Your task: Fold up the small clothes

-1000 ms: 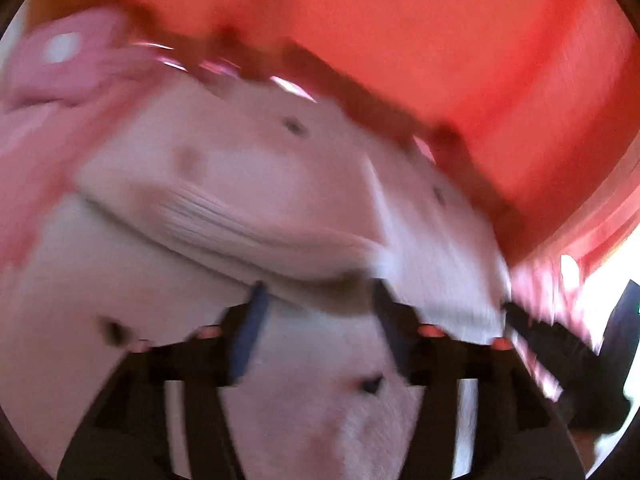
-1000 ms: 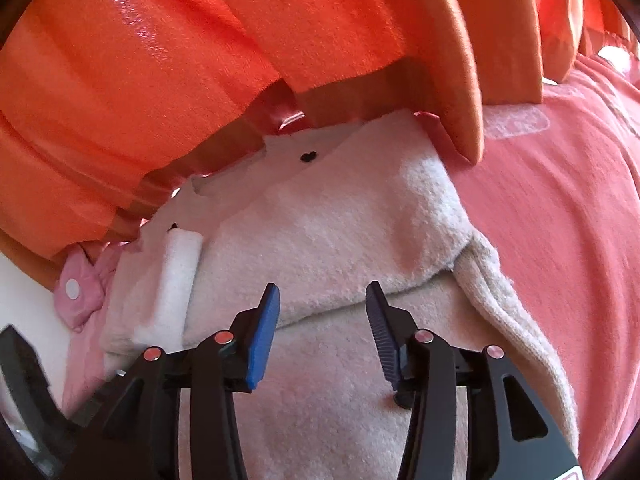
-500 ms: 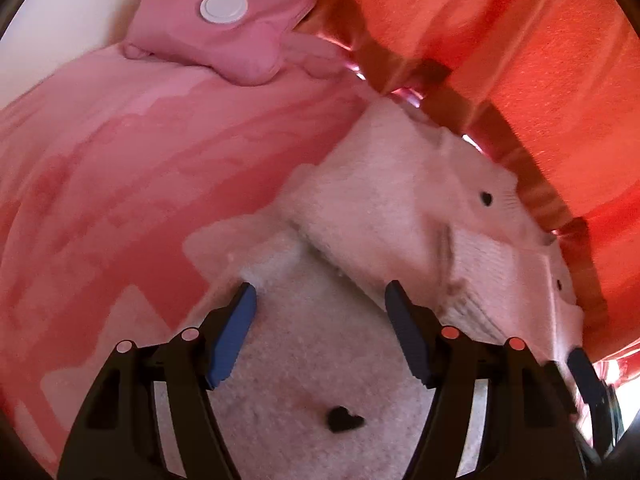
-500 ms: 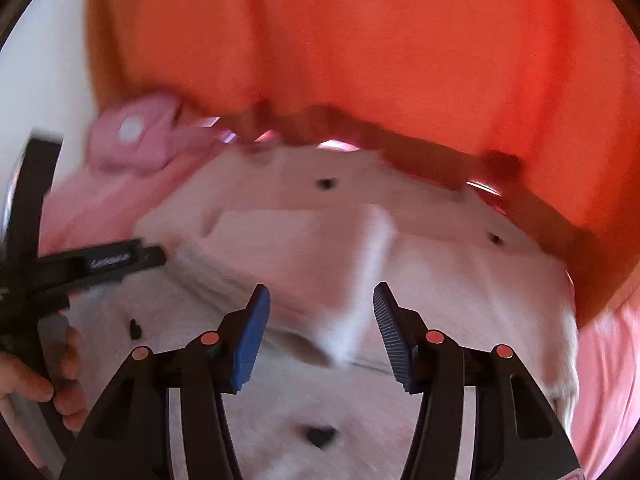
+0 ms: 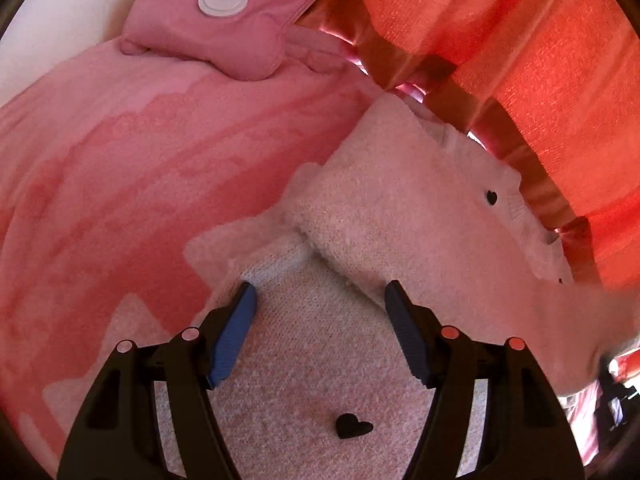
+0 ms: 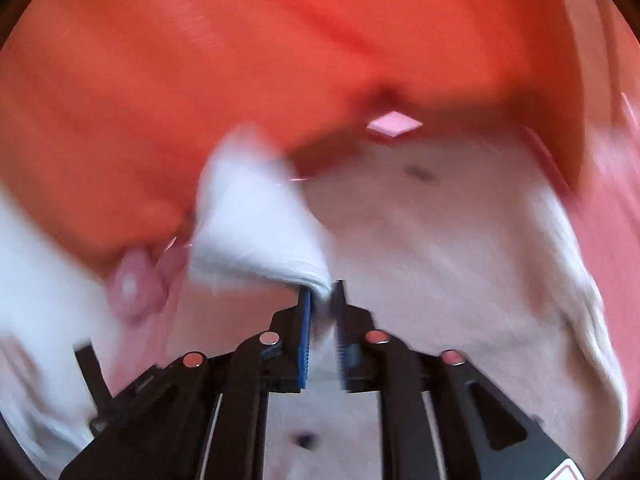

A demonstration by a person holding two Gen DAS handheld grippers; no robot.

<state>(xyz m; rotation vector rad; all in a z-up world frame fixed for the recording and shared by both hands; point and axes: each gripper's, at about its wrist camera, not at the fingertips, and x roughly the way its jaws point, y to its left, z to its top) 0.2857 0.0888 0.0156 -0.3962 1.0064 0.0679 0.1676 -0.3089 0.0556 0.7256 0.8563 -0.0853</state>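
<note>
Cream fuzzy knit sweater [image 5: 400, 208] lying on pink blanket [image 5: 120, 168], just below orange-red curtain [image 5: 560, 80]. Small black hearts scattered over the knit, one heart [image 5: 353, 426] low between the left fingers, another near the ribbed edge by the curtain. One part folded over the body, forming a thick fluffy edge across the middle; ribbed hem or cuff visible at the far right side. Texture soft, loopy, off-white with a pinkish cast from the light.

Left claw [image 5: 320, 320] hovering over the sweater body, jaws spread wide, blue pad and dark pad well apart, nothing pinched between them.

Right claw [image 6: 322, 300] jaws just closed in, nearly together, clamped on a bunched ribbed piece of the sweater [image 6: 260, 232], lifted above the rest of the garment. Right view heavily blurred; which part of the sweater is gripped unclear.

Pink pouch [image 5: 224, 20] with white round button at far edge of blanket, well apart from sweater.
</note>
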